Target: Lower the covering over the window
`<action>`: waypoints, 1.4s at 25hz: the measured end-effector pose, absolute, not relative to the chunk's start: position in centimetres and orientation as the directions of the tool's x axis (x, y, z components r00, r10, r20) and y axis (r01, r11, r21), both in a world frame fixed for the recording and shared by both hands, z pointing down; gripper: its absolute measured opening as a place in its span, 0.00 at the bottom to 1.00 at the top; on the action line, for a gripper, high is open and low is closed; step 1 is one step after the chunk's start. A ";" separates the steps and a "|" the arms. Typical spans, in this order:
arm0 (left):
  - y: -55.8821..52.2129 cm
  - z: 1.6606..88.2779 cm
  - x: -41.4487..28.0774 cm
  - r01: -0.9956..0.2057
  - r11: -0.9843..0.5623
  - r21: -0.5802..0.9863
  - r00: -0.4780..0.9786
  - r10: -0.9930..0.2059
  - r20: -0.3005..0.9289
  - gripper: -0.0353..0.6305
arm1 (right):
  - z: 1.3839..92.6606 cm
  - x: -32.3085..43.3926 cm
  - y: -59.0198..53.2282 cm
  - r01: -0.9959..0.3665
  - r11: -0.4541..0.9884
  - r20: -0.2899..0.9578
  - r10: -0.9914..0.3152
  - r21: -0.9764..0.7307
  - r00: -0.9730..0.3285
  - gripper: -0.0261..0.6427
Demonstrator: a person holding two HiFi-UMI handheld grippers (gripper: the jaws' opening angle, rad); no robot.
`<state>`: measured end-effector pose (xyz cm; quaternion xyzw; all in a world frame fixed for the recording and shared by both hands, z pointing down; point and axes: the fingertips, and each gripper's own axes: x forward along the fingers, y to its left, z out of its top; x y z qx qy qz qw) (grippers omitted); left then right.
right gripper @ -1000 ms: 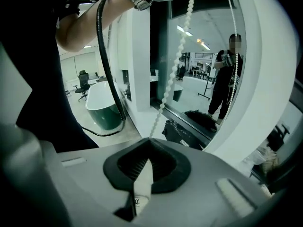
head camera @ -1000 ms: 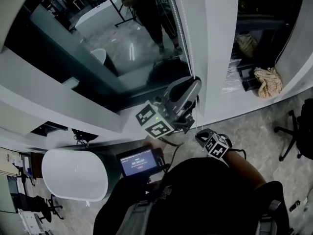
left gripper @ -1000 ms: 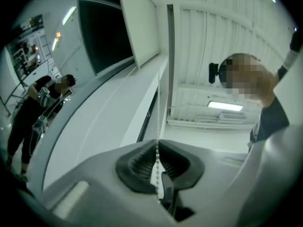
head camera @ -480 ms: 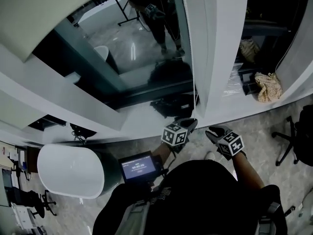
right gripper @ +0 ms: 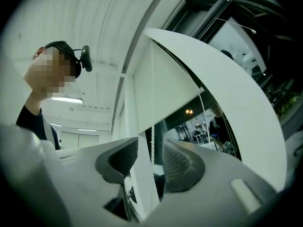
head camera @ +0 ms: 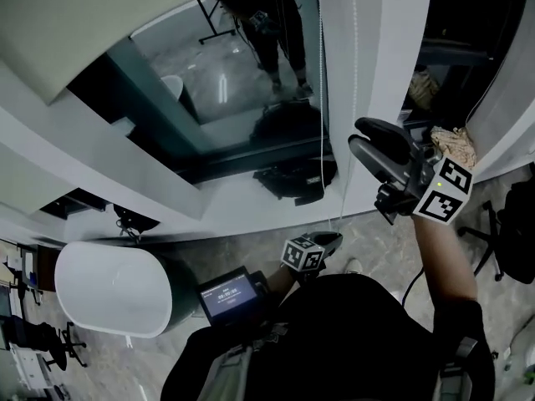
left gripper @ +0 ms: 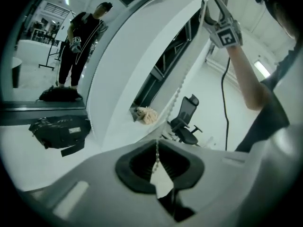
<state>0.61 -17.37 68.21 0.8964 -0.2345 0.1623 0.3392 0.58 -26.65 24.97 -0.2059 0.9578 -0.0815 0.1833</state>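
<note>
The pale roller blind [head camera: 67, 23] hangs over the top of the window [head camera: 242, 82]. Its thin bead chain [head camera: 322, 98] drops along the white frame. My left gripper [head camera: 328, 239] is low, near my chest, shut on the chain [left gripper: 157, 148]. From there the chain climbs to my raised right gripper [left gripper: 210, 6]. The right gripper [head camera: 358, 136] is high beside the frame. Its jaws are opening, and the chain [right gripper: 150, 126] runs between the ribbed pads [right gripper: 177, 160] without touching them. The blind [right gripper: 222, 93] curves overhead in the right gripper view.
A black bag [head camera: 292, 178] lies on the sill behind the glass, and a person [left gripper: 83, 37] stands beyond it. A white oval table [head camera: 109, 286] is at lower left. A small screen [head camera: 227, 295] hangs at my waist. An office chair [left gripper: 187, 119] stands to the right.
My left gripper has dropped from the frame to near my chest, still shut on the chain. My right gripper has risen from waist height and opened around the chain.
</note>
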 end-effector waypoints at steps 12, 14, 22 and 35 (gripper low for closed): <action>-17.3 67.9 -1.0 -0.549 -0.633 0.546 0.831 -0.340 0.441 0.08 | 13.6 -1.5 -29.8 -0.381 0.921 -0.315 -0.385 -0.078 -0.867 0.07; -17.5 67.9 -1.3 -0.549 -0.630 0.549 0.831 -0.340 0.440 0.08 | 13.7 -1.3 -30.3 -0.388 0.918 -0.311 -0.394 -0.083 -0.865 0.05; -19.1 67.7 -3.2 -0.600 -0.639 0.482 0.797 -0.420 0.435 0.08 | 14.6 -1.0 -30.4 -0.442 0.891 -0.194 -0.417 0.107 -0.888 0.05; -21.9 59.3 -18.7 -0.785 -0.436 0.441 0.577 -0.775 0.260 0.19 | 39.5 -0.8 -32.3 -0.473 0.812 0.330 -0.575 0.342 -0.749 0.05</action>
